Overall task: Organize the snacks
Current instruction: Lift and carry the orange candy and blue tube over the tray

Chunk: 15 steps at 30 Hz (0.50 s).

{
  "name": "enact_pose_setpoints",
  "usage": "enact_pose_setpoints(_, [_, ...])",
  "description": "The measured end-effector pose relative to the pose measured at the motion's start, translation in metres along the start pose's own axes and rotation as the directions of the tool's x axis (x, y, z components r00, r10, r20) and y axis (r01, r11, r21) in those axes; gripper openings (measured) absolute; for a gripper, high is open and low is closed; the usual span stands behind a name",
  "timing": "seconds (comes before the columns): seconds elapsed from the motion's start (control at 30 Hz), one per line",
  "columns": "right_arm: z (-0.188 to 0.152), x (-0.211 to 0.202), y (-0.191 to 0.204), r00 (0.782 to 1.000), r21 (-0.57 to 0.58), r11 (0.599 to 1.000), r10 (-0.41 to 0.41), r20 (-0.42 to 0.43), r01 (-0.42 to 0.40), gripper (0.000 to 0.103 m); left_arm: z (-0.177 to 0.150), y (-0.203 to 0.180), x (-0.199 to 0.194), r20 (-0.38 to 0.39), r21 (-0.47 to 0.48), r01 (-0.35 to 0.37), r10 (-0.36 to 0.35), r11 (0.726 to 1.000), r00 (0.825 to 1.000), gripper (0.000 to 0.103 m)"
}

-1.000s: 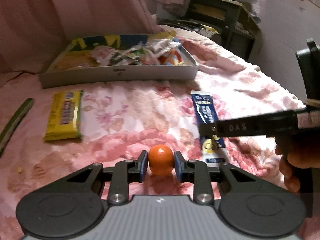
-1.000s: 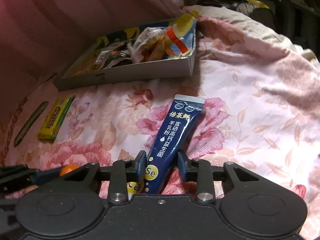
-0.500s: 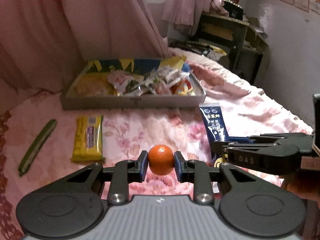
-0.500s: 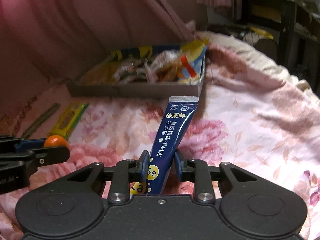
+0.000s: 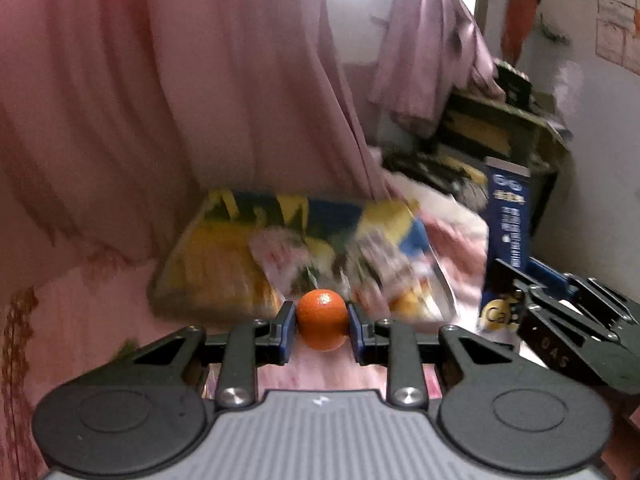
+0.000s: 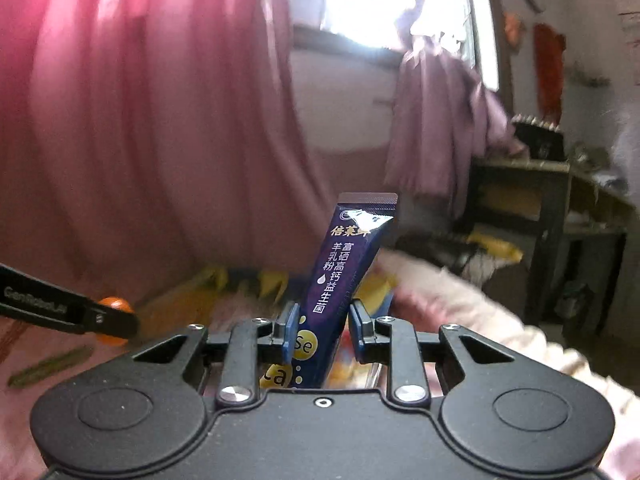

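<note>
Small orange fruit (image 5: 322, 319) clamped between the blue pads of the left gripper (image 5: 322, 326), lifted above the pink floral bed cover (image 5: 80, 304) and hanging just in front of the near edge of the snack box (image 5: 224, 248). Dark blue stick packet (image 6: 344, 280) pinched by its lower end in the right gripper (image 6: 322, 336), standing nearly upright with the sealed top tilted a little to the right, yellow dots and white Chinese lettering facing the camera. Seen from the left wrist, same packet (image 5: 506, 236) up in the air just right of the box, right gripper (image 5: 516, 312) closed on its lower end. Box interior blurred: yellow, blue and white wrappers heaped inside, not tellable one from another. Thin green strip (image 6: 50, 366) lying flat on the bed at the far left, well apart from both grippers. Pink curtain (image 5: 160, 100) behind the box; cluttered dark shelf (image 6: 540, 200) at the right.
</note>
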State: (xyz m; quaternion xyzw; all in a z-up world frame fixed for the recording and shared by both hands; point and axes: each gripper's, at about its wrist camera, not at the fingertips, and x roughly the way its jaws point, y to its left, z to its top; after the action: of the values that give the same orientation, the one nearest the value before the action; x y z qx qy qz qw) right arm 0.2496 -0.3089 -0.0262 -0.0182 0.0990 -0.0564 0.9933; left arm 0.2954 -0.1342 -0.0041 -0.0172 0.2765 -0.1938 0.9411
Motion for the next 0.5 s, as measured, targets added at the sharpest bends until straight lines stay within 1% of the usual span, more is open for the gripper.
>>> enact_pose_setpoints(0.1, [0.008,0.026,-0.009,0.998,-0.005,1.000,-0.028,0.059,0.028,0.029,0.022,0.002,0.024,0.035,-0.002,-0.009,0.010,1.000,0.999,0.031])
enact_pose_setpoints(0.2, [0.006,0.055,-0.019,0.996,-0.039,0.998,-0.045,0.083,0.048,0.029,0.040,0.003,0.059,0.048,-0.018,-0.011,0.012,1.000,0.999,0.031])
enact_pose_setpoints(0.27, [0.001,0.075,-0.025,0.995,-0.040,0.997,-0.056,0.078,0.059,0.029,0.046,0.004,0.083,0.053,-0.038,-0.010,0.012,0.999,0.999,0.031])
enact_pose_setpoints(0.37, [-0.007,0.101,-0.033,0.995,-0.020,0.997,-0.075,0.060,0.076,0.029,0.050,0.006,0.118,0.041,-0.065,-0.012,0.014,0.998,0.999,0.031])
enact_pose_setpoints(0.5, [-0.019,0.121,-0.038,0.997,0.006,0.997,-0.071,0.012,0.071,0.028,0.046,0.011,0.153,0.011,-0.063,-0.019,0.020,0.998,1.000,0.031])
